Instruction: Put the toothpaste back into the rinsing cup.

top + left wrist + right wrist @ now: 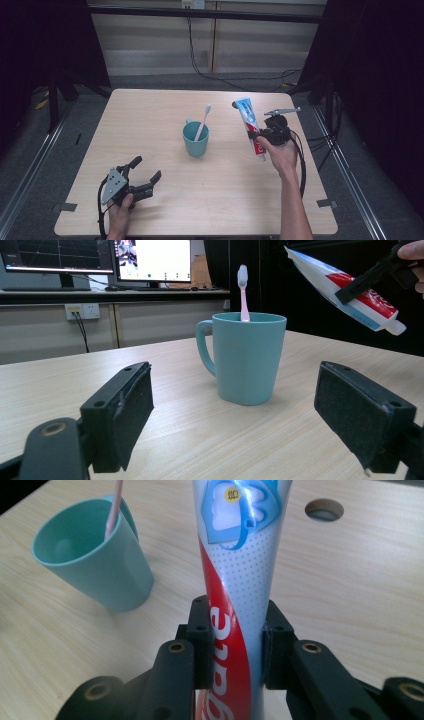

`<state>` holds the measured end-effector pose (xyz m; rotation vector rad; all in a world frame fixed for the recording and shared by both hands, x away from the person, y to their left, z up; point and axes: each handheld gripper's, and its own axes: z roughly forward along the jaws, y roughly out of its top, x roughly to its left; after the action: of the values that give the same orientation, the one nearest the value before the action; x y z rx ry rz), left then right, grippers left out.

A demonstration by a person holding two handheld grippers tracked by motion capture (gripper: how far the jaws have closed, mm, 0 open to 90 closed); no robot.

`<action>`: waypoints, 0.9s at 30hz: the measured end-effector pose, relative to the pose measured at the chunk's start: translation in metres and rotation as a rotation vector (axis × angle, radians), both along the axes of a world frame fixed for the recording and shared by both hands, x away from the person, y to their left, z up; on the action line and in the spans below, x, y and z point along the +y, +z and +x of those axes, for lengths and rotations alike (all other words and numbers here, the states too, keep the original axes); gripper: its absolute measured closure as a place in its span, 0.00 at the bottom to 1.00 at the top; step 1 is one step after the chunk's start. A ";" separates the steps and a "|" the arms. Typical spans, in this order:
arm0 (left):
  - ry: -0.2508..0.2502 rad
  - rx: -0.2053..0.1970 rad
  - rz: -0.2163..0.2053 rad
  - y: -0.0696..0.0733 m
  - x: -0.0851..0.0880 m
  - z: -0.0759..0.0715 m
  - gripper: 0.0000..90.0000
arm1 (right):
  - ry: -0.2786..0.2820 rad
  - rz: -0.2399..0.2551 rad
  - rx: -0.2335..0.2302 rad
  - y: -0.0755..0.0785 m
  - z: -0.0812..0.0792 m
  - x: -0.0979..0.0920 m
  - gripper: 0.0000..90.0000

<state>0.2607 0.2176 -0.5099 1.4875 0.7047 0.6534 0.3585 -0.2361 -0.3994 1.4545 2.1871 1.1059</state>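
A teal mug (195, 138) stands mid-table with a pink toothbrush (202, 122) upright in it. My right gripper (256, 138) is shut on a white, red and blue toothpaste tube (249, 125), held lifted above the table to the right of the mug. In the right gripper view the two pads press the tube (240, 580) from both sides, with the mug (92, 562) to the left. My left gripper (146, 168) rests low near the table's front left, open with nothing between its jaws. In the left gripper view it faces the mug (245, 357), and the tube (345, 287) hangs at upper right.
The wooden table (150, 115) has a round cable hole (324, 510) beyond the tube. Tape marks sit at the front corners (65, 206). Monitors (100, 260) stand on a desk behind the table. Metal rails (30, 165) run along both sides on the floor.
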 end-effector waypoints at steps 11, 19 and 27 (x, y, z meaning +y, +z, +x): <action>-0.001 -0.003 0.008 0.000 0.000 0.000 0.18 | -0.011 0.069 -0.115 0.005 -0.004 0.004 0.80; -0.002 -0.006 0.005 0.000 0.000 0.000 0.18 | -0.004 0.127 -0.215 0.011 -0.009 0.004 0.80; -0.002 -0.009 0.005 0.000 0.001 0.000 0.18 | 0.012 0.188 -0.302 0.015 -0.012 0.006 0.80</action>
<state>0.2605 0.2182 -0.5101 1.4889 0.6954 0.6606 0.3464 -0.2305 -0.3846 1.2482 1.9276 1.4631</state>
